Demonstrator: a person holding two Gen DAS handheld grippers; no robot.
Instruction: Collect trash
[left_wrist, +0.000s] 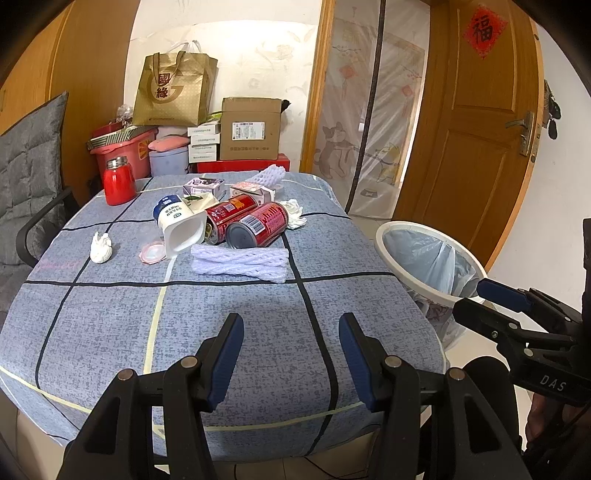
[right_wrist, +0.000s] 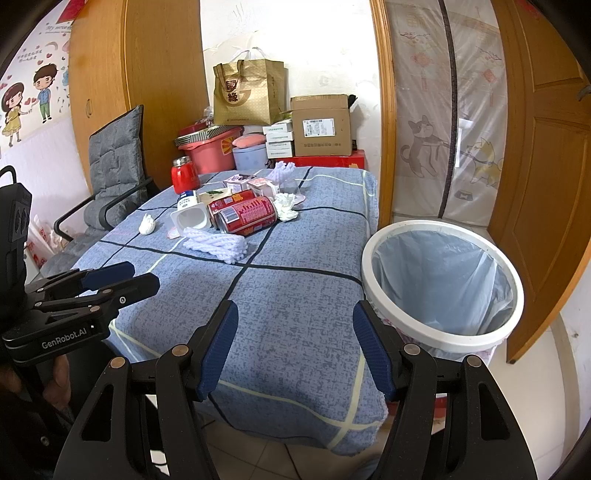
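Note:
Trash lies in a heap at the far middle of the blue checked table (left_wrist: 236, 325): two red cans (left_wrist: 258, 225) on their sides, a white yogurt cup (left_wrist: 181, 225), white foam netting (left_wrist: 240, 260), a crumpled tissue (left_wrist: 101, 247), another tissue (left_wrist: 295, 212), small cartons (left_wrist: 205, 185) and a pink lid (left_wrist: 152, 253). A white bin (right_wrist: 443, 280) with a blue liner stands right of the table. My left gripper (left_wrist: 291, 354) is open and empty over the near table edge. My right gripper (right_wrist: 295, 347) is open and empty, between table and bin.
A red jar (left_wrist: 118, 181) stands at the table's far left. A grey cushioned chair (right_wrist: 110, 173) is on the left. Boxes, a gold bag (left_wrist: 173, 92) and a pink tub are stacked behind the table. A wooden door (left_wrist: 480, 122) is behind the bin.

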